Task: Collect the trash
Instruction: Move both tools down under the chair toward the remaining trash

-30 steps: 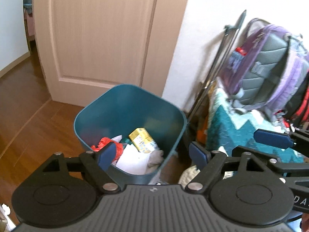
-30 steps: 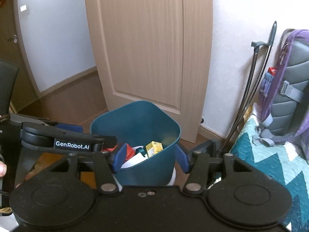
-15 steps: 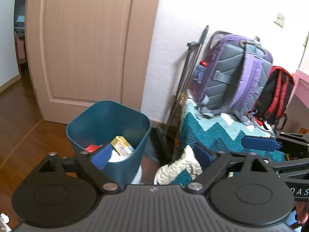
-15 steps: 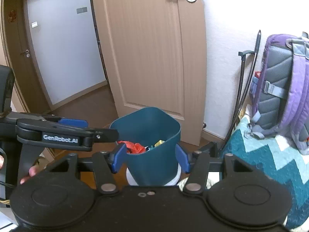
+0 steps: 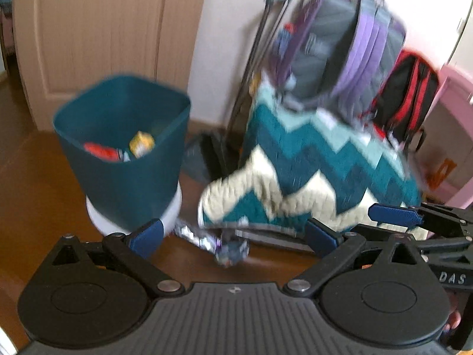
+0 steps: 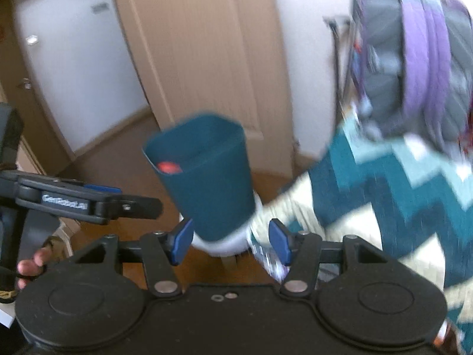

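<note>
Pulled back and dropped low from over the teal bin [image 5: 124,159] since a second ago, both views now blurred with motion. Left gripper [image 5: 233,236] and right gripper [image 6: 230,241]: fingers wide, holding nothing. Newly in view: crumpled foil wrapper [image 5: 207,238] on the floor beside the bin's white base, likely next pickup.
</note>
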